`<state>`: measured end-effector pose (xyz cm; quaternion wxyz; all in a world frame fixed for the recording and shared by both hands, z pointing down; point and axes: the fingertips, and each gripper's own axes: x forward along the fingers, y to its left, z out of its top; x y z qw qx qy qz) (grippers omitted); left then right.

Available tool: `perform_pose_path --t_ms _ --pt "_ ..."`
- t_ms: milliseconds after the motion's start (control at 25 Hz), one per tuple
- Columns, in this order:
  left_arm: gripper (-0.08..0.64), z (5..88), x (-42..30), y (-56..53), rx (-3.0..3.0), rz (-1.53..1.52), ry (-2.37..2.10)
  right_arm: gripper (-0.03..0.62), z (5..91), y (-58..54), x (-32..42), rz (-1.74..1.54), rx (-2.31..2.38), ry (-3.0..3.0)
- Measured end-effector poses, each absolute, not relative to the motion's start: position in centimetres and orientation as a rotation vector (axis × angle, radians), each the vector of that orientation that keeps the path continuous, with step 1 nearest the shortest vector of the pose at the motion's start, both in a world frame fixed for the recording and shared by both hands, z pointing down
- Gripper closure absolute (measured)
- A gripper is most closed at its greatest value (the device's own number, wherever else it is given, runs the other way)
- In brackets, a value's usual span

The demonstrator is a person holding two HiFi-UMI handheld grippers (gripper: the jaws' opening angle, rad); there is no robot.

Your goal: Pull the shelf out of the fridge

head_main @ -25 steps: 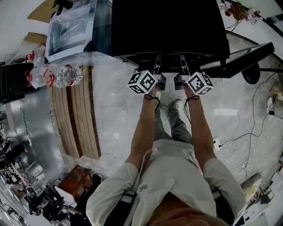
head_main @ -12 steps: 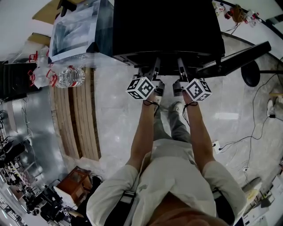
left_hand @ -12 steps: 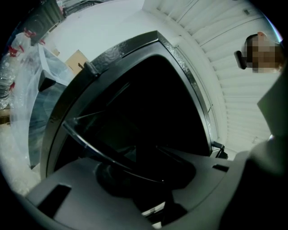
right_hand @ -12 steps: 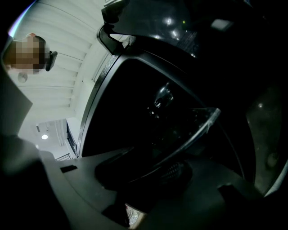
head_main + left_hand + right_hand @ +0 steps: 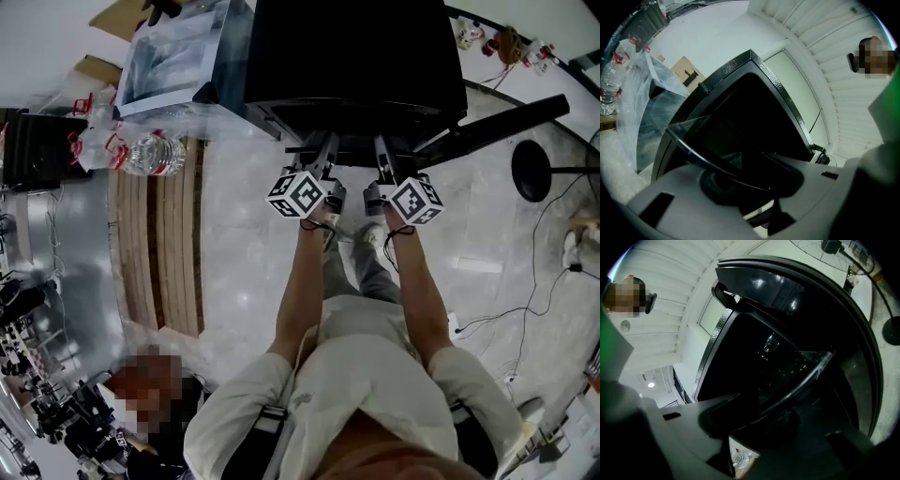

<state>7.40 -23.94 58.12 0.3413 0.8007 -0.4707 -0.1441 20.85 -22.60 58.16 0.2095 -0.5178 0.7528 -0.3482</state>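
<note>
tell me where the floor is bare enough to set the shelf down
Bare tile between the wooden slats and the person's legs, and right of the legs below the fridge door. Crowded: bottles upper left, cables far right.

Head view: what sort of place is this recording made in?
Probably a lab or workshop, not a home kitchen: a black fridge beside a wooden pallet, with cables trailing across the floor.
</note>
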Motion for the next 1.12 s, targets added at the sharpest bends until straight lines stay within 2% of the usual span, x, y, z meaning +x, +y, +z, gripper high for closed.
perform_pose_path --t_ms 1120 --pt "0.414 57.0 5.6 -15.4 2.070 -0.366 -1.201 0.477 56.9 -13.9 19.0 -0.993 -1.440 2.098"
